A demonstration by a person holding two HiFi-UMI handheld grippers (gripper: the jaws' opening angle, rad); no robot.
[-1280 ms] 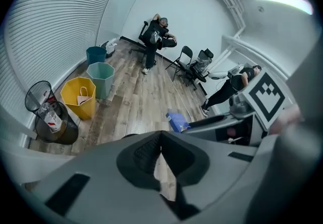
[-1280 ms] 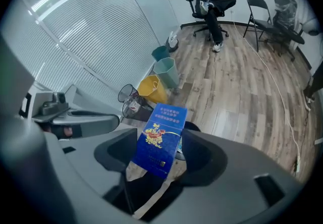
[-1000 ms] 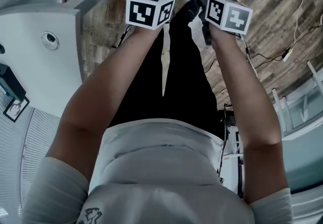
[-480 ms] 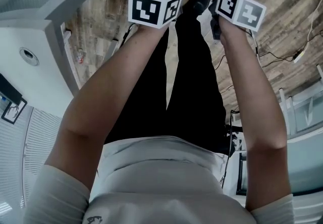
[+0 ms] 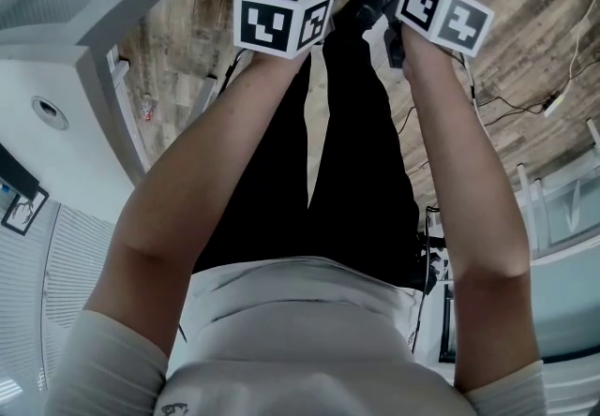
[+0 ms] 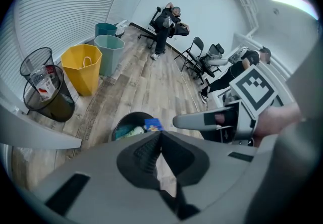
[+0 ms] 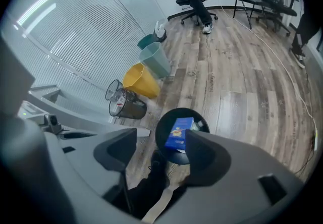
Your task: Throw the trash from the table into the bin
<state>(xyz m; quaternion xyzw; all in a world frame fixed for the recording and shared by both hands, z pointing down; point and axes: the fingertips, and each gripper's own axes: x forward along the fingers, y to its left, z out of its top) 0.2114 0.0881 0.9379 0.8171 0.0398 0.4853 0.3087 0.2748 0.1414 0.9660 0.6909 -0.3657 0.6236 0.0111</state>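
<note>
- Table: only a white corner shows at the left of the head view. The top is cut off, so I can't tell if any trash is left on it.
- Bin: black and round, on the floor right under your grippers. The head view clips it at the top edge.
- Right gripper: jaws wide apart, gripping nothing, and the bin mouth shows through the gap.
- Left gripper: jaws pressed together at the tips with nothing between them.
- Box: small blue carton inside the bin's outline, beside some teal trash.
  - It overlaps your right jaw in the gripper view, but the far jaw is well clear of it, so I read it as let go.
  - I can't tell whether it has landed or is mid-drop.
- Handling, my guess:
  - The box looks light, with stiff card, thin walls and a glossy print, so it could be a bit slippery.
  - If you need to regrip, pinch across the two broad faces near the middle. Go gently, since the corners will likely crush.
- The box print is too small to read.
</note>
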